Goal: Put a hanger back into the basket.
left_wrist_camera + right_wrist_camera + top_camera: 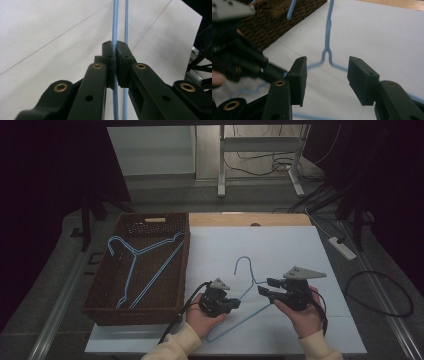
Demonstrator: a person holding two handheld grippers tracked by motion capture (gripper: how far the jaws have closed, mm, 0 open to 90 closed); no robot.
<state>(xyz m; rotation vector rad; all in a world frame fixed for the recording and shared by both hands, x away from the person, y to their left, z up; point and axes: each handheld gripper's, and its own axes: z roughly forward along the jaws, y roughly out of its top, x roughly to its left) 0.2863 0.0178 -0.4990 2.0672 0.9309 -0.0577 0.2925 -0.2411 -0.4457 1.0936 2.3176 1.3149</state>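
- Two hand-held grippers are working a blue wire hanger (243, 292) that is lying on the white table (280, 250), just right of a brown wicker basket (105, 297).
- The left gripper (115, 53) is clamping its jaws together on one blue wire of the hanger; in its own view the wire is running straight up between the black pads (108, 57), and a second wire is passing just beside the right pad.
- The right gripper (327, 78) is holding its jaws wide apart, gripping nothing; in its own view the hanger's twisted neck is showing between the two pads (362, 77), farther off, where the shoulders are splitting.
- In the high view the left hand (202, 317) is cupping its gripper from below near the table's front edge, jaws pointing right toward the hanger's lower wire.
- The right hand (300, 312) is gripping its tool from underneath, jaws aiming left toward the neck, the grey three-cornered plate riding on top.
- The hanger's hook is pointing toward the table's far edge.
- A second blue hanger (142, 265) is lying inside the basket.
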